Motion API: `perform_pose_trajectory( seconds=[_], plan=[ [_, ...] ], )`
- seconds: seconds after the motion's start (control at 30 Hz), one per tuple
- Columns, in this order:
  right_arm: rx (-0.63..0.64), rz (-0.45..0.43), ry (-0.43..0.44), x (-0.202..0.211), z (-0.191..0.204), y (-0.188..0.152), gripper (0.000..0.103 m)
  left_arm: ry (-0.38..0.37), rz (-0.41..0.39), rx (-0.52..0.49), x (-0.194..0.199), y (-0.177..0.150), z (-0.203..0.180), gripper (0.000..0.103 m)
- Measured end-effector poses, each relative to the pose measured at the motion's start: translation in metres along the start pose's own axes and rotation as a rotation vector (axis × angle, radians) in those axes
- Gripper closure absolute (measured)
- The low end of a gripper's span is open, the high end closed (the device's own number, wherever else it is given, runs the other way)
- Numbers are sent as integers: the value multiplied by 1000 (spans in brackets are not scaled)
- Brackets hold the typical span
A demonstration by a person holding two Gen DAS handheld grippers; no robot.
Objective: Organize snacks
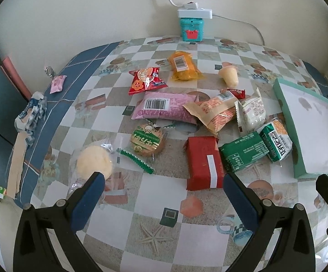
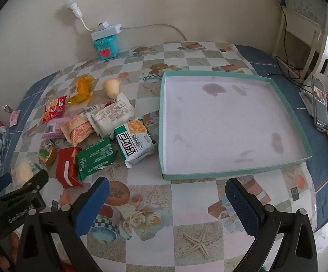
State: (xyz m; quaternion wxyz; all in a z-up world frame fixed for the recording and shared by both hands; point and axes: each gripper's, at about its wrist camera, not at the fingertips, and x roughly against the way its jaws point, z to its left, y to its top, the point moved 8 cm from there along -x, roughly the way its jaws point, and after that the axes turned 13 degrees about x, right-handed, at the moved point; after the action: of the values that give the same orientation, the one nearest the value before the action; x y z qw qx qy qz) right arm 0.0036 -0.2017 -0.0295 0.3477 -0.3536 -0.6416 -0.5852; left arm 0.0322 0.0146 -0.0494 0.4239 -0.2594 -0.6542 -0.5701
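Note:
Several snack packs lie scattered on the patterned tablecloth: a red pack point(image 1: 203, 162) point(image 2: 67, 166), a dark green pack point(image 1: 243, 151) point(image 2: 95, 158), a green-and-white pack point(image 1: 276, 140) point(image 2: 135, 142), a pink pack point(image 1: 164, 107), a round cookie point(image 1: 146, 140) and a pale round cake in clear wrap point(image 1: 94, 162). A shallow teal tray point(image 2: 162, 122) point(image 1: 286, 122) with a white floor stands empty to their right. My left gripper point(image 1: 162, 189) is open, just short of the red pack. My right gripper point(image 2: 165, 196) is open, in front of the tray's near rim.
A teal box point(image 1: 191, 28) with a white power strip on top stands against the back wall. A phone point(image 2: 320, 102) and cables lie at the table's right edge. Crumpled wrappers point(image 1: 31, 116) lie at the left edge. The left gripper's body point(image 2: 16, 201) shows at the right wrist view's lower left.

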Motion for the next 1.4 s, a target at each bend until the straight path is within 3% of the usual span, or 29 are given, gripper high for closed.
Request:
perform_pose_trajectory(
  seconds=[0.73,1.23,1.4],
  plan=[
    [-9,-10,-13,-1,0,0,0,-18,22,35,-4,-1,7,0],
    [4,19,0,-9,6,-1,0,-43,25,-14,-2,-4,-1,0],
    [9,28,-39,-11,5,0,0,-69,15,-15,1,-3,-1,0]
  ],
)
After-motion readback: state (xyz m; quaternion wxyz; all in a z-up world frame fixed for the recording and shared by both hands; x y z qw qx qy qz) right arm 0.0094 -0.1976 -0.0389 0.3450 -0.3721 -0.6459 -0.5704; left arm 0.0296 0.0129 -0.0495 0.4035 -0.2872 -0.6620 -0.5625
